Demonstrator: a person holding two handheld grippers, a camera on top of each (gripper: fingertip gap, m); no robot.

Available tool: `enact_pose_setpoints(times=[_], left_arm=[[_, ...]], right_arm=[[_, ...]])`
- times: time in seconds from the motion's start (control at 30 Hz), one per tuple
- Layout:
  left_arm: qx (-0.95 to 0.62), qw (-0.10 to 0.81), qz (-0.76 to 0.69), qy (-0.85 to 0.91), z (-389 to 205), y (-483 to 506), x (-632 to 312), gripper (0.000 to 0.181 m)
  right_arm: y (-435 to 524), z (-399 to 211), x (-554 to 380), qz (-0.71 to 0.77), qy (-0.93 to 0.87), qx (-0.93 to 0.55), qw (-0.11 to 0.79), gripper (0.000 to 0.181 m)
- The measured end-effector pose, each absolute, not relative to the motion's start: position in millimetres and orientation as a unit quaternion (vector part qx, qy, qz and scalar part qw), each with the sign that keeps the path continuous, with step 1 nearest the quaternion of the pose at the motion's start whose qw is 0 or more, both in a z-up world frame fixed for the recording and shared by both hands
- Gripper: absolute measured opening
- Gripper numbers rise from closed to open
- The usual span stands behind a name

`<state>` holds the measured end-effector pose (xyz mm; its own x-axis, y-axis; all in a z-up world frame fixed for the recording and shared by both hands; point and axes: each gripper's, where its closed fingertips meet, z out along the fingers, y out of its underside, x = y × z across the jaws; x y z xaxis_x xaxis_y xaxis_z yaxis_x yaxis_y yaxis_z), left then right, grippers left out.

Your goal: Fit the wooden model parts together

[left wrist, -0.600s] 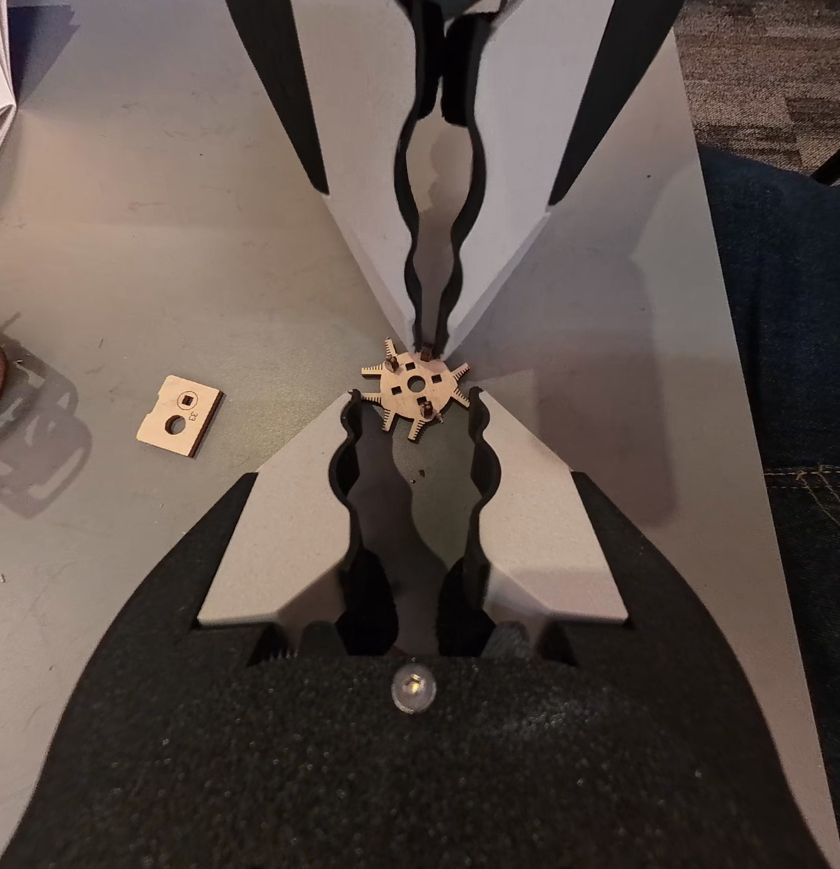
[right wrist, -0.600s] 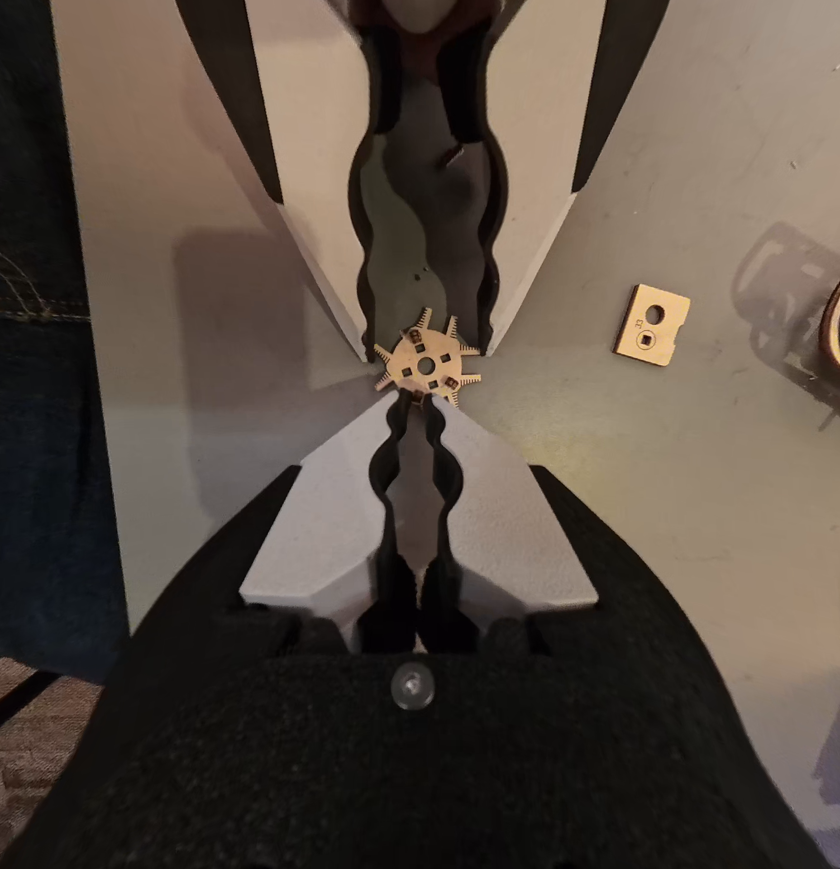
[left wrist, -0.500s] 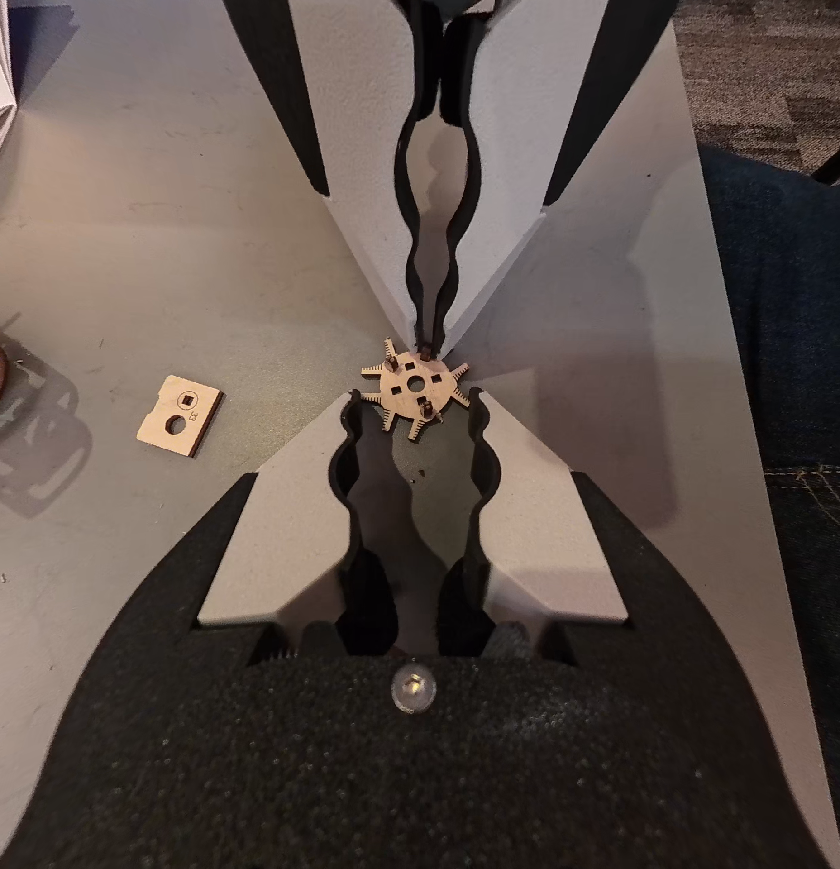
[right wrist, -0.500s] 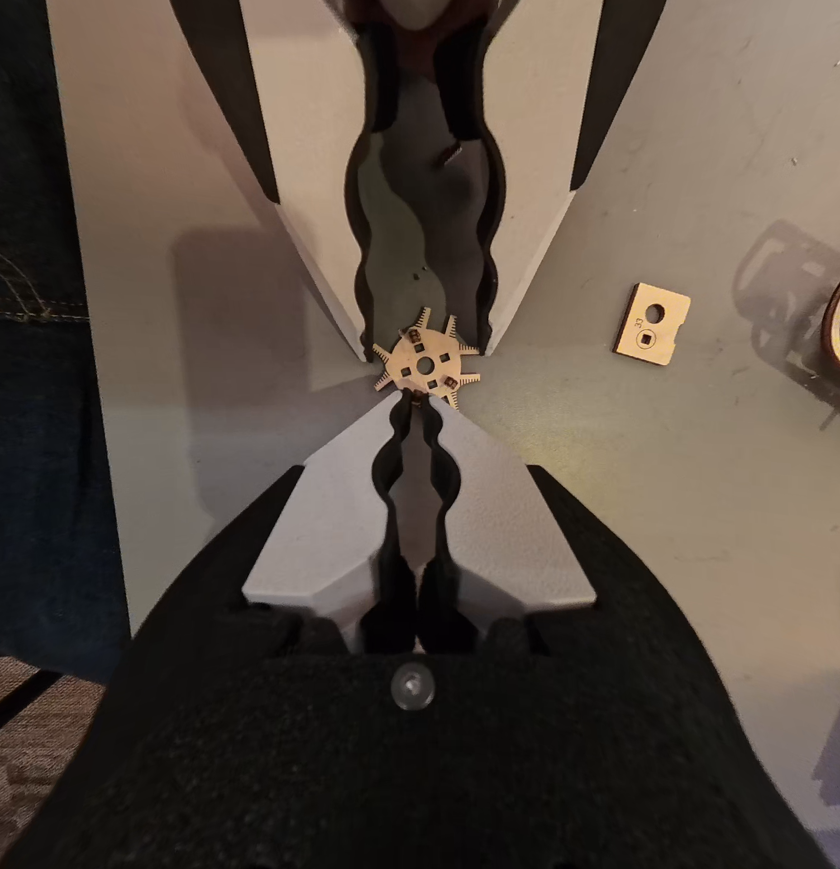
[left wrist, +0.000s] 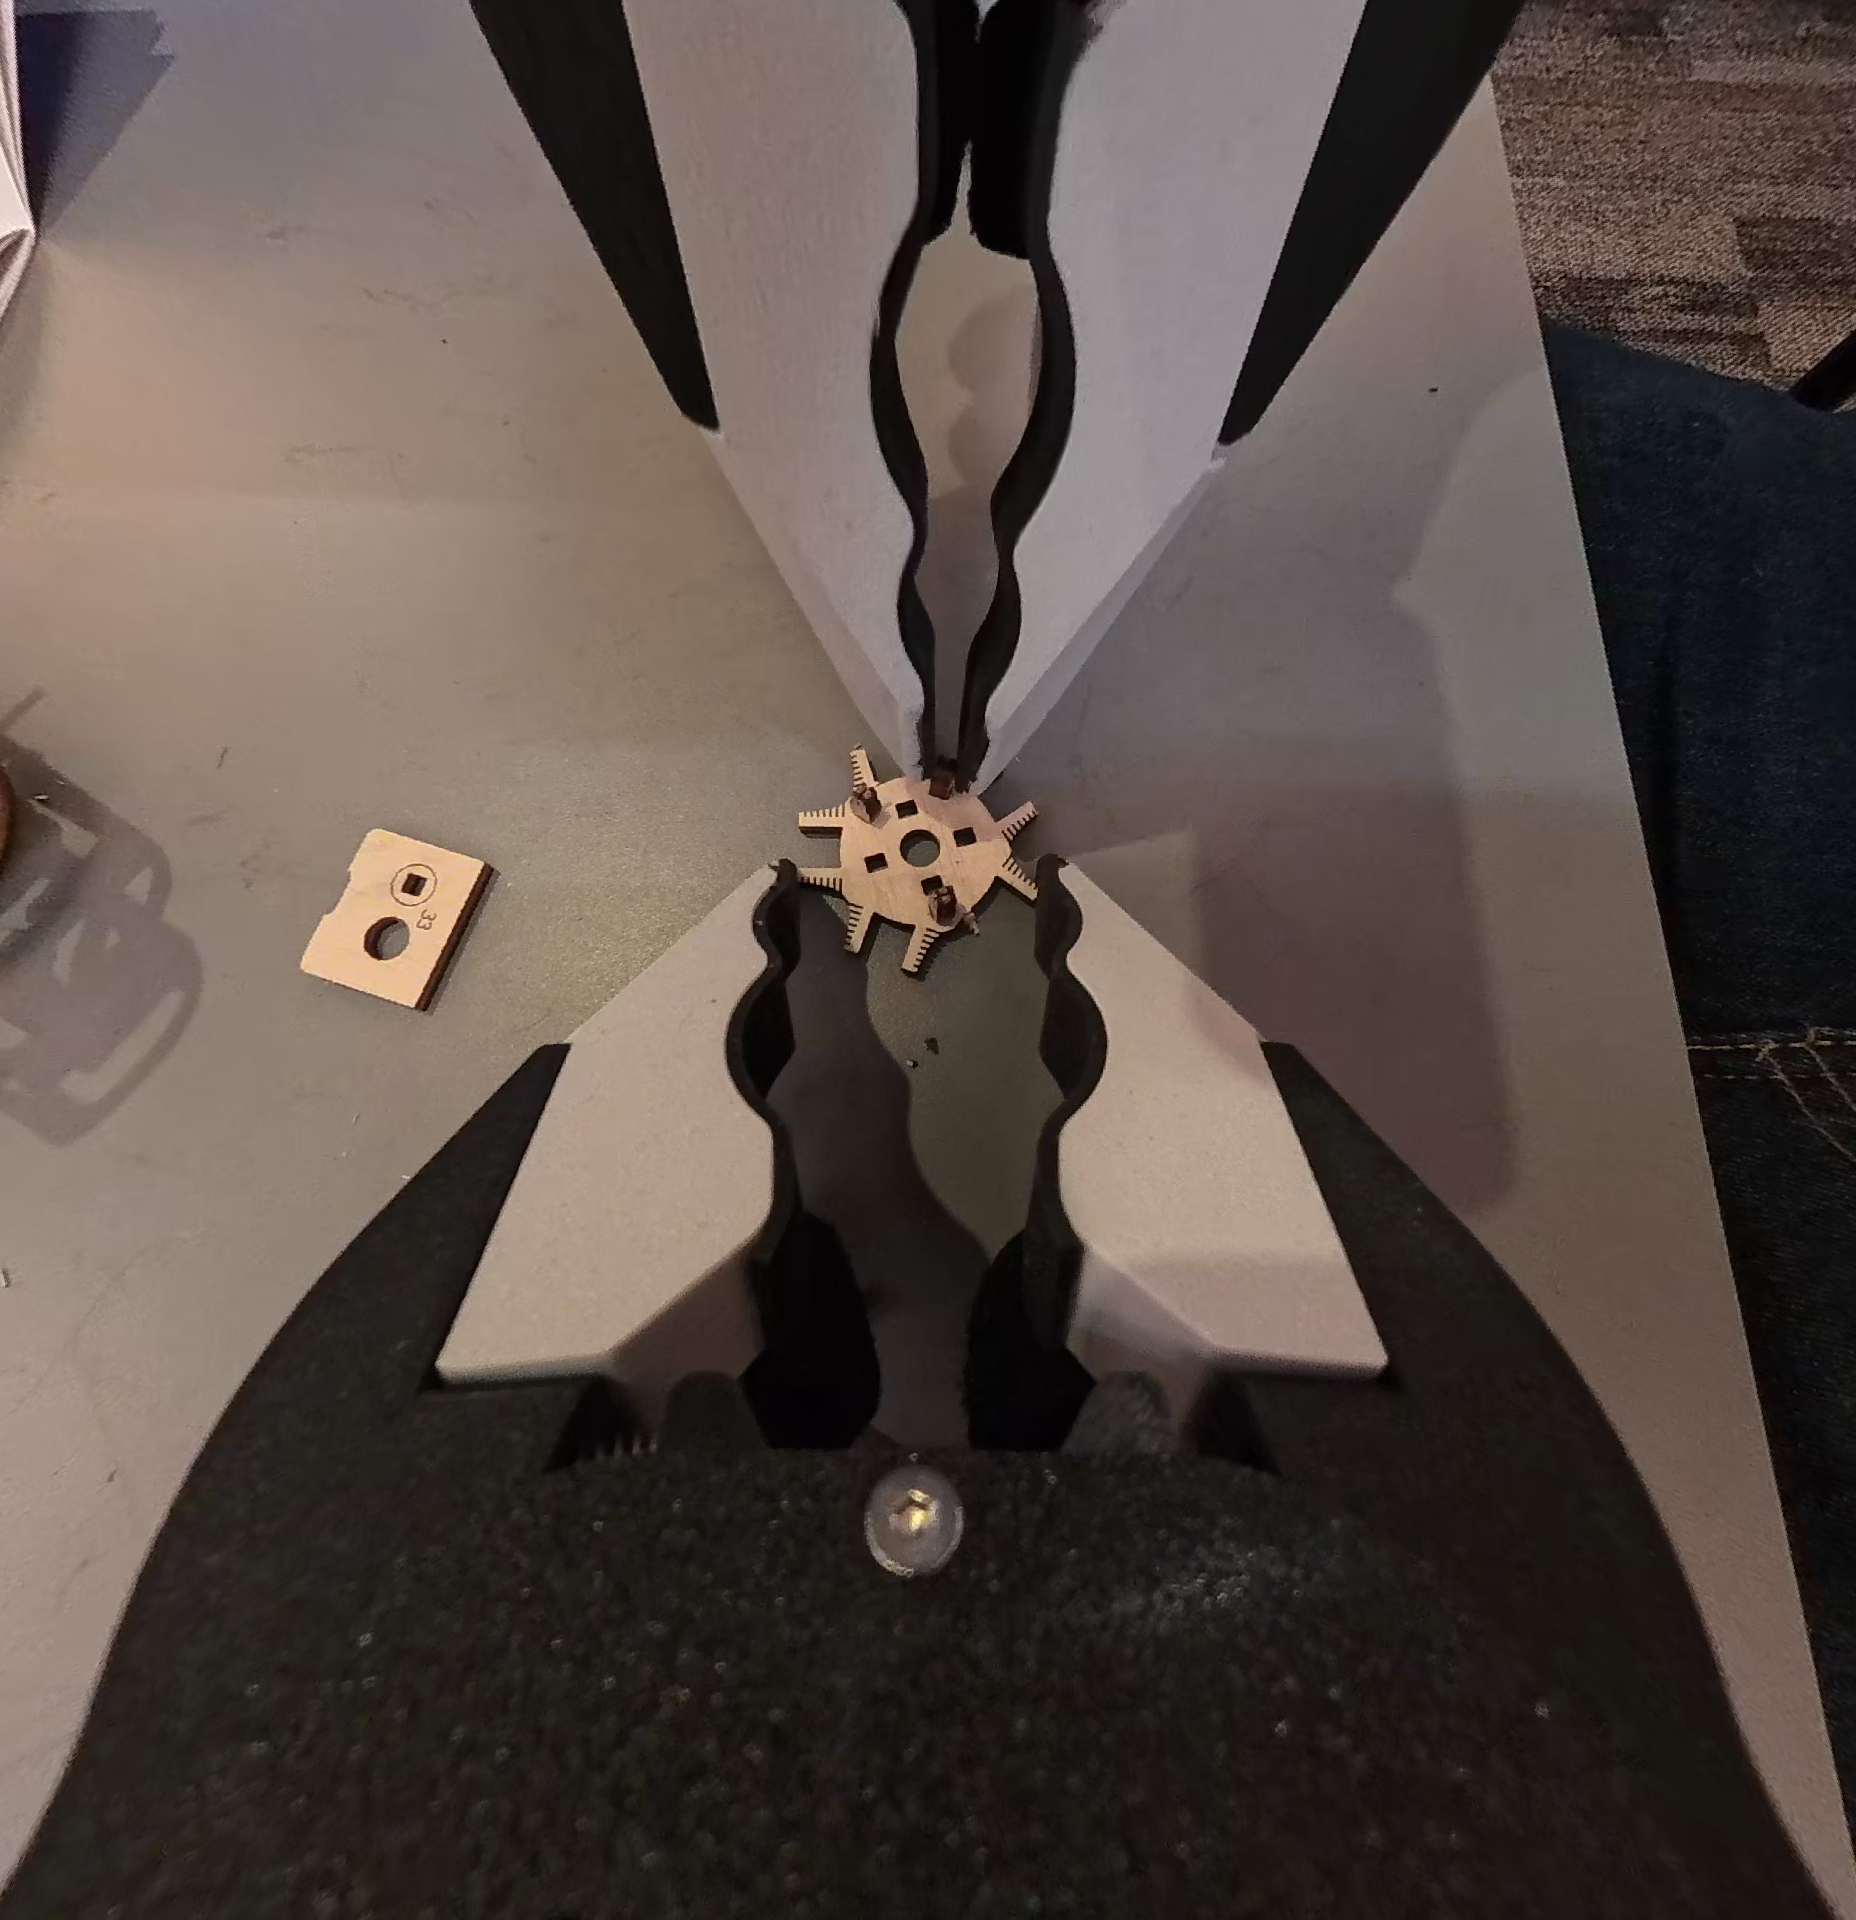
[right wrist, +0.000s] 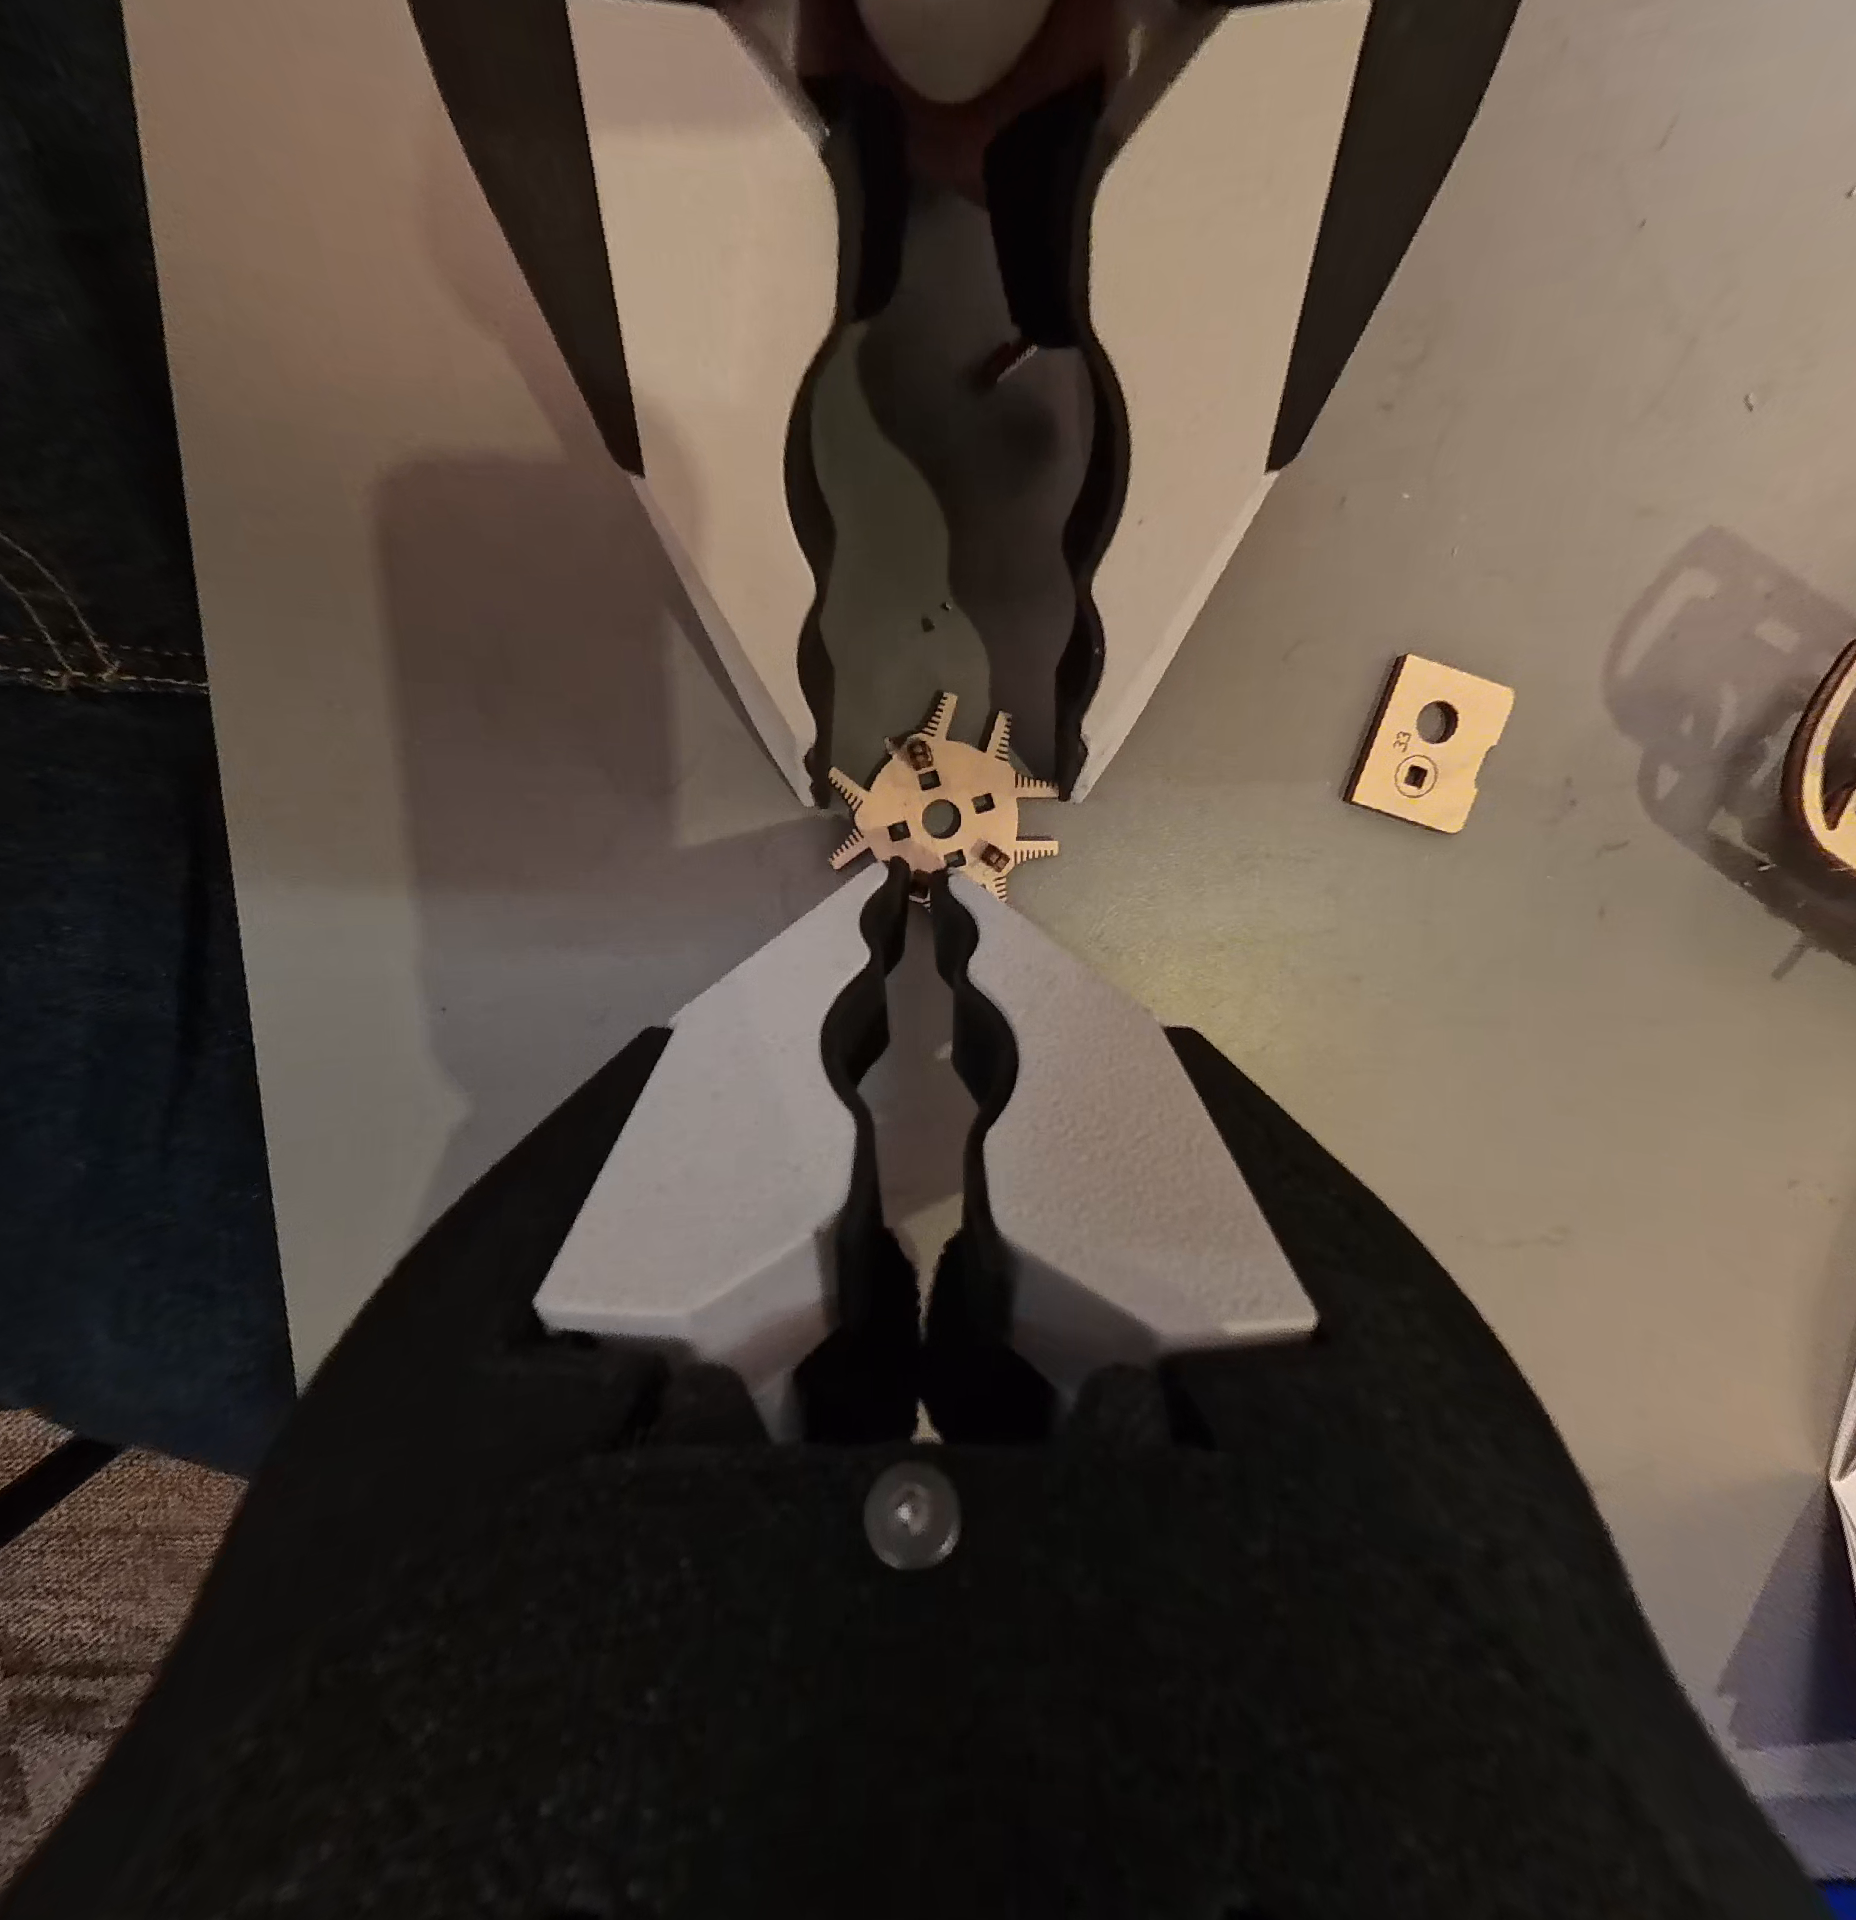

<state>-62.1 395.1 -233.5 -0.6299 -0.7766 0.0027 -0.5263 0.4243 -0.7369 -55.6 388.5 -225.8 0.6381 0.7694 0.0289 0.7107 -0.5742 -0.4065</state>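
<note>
At mid-frame in both wrist views, on the grey table (left wrist: 280, 520), lies a small wooden gear (left wrist: 919, 857) with toothed spokes and square slots, a few dark pegs already standing in it. The right gripper (right wrist: 922, 883) has its jaws narrowed onto a tiny peg (left wrist: 943, 781) at the gear's edge; the left gripper (left wrist: 913, 883) brackets the gear, jaws wide. Seating that peg looks to be the step in hand; next, a straight push, gear steadied. A notched wooden plate (left wrist: 396, 920) waits at left.
</note>
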Motion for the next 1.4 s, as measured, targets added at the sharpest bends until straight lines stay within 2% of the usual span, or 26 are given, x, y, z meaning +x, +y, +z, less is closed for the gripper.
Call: enact_pose_setpoints(times=[0.6,0.83,0.87,0.97,1.03,1.17,1.4], left_arm=[[-0.397,0.171,-0.364,0.825,-234,395,-62,0.044],[-0.396,0.17,-0.365,0.825,-234,395,-62,0.044],[-0.396,0.17,-0.365,0.825,-234,395,-62,0.044],[-0.396,0.17,-0.365,0.825,-234,395,-62,0.044],[-0.396,0.17,-0.365,0.825,-234,395,-62,0.044],[-0.394,0.168,-0.366,0.826,-234,395,-62,0.044],[-0.336,0.127,-0.383,0.851,-233,390,-73,0.043]], right_arm=[[389,-229,-52,0.115,-0.435,-0.878,0.16,0.001],[389,-227,-54,0.128,-0.398,-0.89,0.18,0.002],[388,-226,-54,0.13,-0.394,-0.892,0.178,0.003],[385,-221,-55,0.156,-0.384,-0.893,0.174,0.027],[385,-222,-54,0.158,-0.383,-0.896,0.163,0.03],[386,-226,-51,0.09,-0.47,-0.863,0.162,0.017],[370,-225,-64,0.029,-0.706,-0.685,0.174,0.021]])
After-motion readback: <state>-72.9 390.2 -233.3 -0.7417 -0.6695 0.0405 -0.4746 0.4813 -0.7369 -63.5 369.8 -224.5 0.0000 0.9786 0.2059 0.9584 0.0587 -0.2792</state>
